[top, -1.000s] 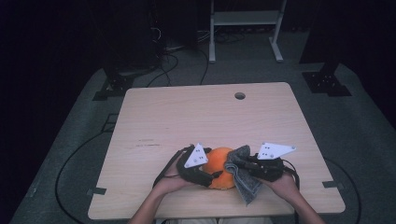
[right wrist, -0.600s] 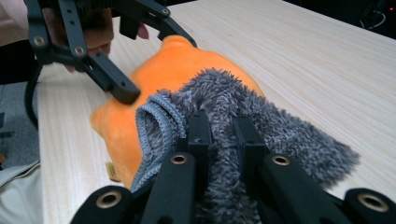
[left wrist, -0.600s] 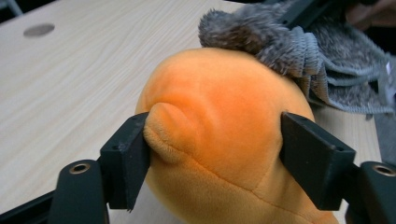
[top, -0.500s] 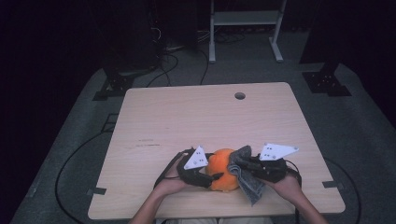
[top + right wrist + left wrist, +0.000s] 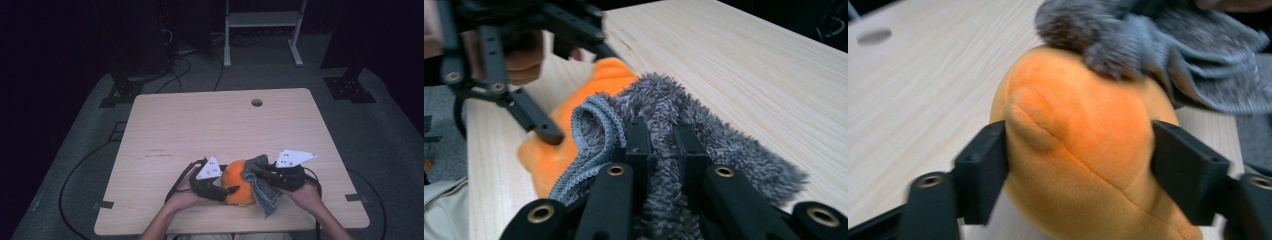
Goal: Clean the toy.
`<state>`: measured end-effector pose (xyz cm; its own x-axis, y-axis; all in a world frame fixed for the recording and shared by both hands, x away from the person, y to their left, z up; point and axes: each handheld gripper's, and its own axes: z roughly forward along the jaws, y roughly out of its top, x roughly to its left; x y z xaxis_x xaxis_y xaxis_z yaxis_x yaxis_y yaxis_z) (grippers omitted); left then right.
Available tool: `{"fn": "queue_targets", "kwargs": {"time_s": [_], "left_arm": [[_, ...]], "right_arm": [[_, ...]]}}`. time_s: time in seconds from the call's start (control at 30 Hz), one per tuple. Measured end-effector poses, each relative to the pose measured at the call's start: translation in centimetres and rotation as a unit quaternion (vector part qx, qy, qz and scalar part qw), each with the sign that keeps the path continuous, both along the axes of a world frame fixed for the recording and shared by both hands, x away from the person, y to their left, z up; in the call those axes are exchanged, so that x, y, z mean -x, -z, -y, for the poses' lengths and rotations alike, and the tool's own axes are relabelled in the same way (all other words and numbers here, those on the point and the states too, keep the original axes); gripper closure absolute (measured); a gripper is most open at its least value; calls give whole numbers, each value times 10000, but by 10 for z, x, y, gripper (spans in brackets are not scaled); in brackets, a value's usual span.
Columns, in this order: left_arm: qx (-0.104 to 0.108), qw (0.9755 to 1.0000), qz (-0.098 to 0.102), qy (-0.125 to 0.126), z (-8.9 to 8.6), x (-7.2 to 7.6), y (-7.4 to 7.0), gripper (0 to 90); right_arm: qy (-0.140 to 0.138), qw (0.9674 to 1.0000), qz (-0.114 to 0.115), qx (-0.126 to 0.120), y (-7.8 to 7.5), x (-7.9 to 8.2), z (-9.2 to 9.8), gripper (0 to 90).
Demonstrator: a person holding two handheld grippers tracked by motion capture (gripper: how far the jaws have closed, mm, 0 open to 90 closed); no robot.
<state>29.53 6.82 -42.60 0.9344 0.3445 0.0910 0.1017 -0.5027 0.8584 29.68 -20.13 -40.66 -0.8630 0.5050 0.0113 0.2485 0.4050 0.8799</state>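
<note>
Wiping in progress: an orange plush toy (image 5: 237, 181) is getting rubbed with a grey cloth (image 5: 263, 187), judged mid-task
toy place: sitting on the counter (image 5: 220, 125) near its front edge, between the two hands
left gripper (image 5: 1079, 150): its fingers (image 5: 982, 172) are pressing into both sides of the toy, plush bulging around the pads; the jaws have just been closing on it, with the toy between them
left hand job: steadying the toy so it is not sliding under the cloth
right gripper (image 5: 658, 145): fingers nearly together, pinching a fold of the grey cloth, hemmed edge looping out beside them
cloth contact: lying over the top and the right side of the toy, touching it; the loose tail is hanging down onto the counter in front
done so far: toy gripped, cloth gripped, cloth brought onto the toy
left to do: looking like most of the surface is still uncovered, the orange face toward the left gripper is showing bare; the far side and underside are likely still waiting
dirt or marks: cannot tell, none visible on the plush
counter elsewhere: a round cable hole (image 5: 257, 102) at the far edge
</note>
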Motion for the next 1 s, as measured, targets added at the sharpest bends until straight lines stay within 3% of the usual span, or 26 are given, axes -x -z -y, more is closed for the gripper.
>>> {"fn": "queue_targets", "kwargs": {"time_s": [0.07,0.17,0.3,0.43,0.67,0.8,0.9,1.0], "left_arm": [[-133,9994,293,123,4,5,-2,313],[-343,9963,713,335,8,14,-3,325],[-474,9928,979,496,9,21,-3,335],[-427,9936,914,502,4,20,-1,342],[-337,9957,738,442,1,16,1,337],[-265,9971,625,336,0,12,1,337],[-346,9970,641,254,4,12,-1,339],[-331,9980,523,113,5,9,-1,340]], "right_arm": [[2,10000,-34,6,-4,-1,0,796],[-162,9998,82,59,-12,3,-8,797],[-331,9993,171,29,-22,1,-21,797],[-252,9996,84,47,-20,-9,-20,798],[253,9995,-178,37,-1,-23,10,797],[396,9988,-276,24,9,-17,26,798],[388,9991,-194,32,8,-9,28,799],[298,9995,-51,27,2,-1,23,800]]}}
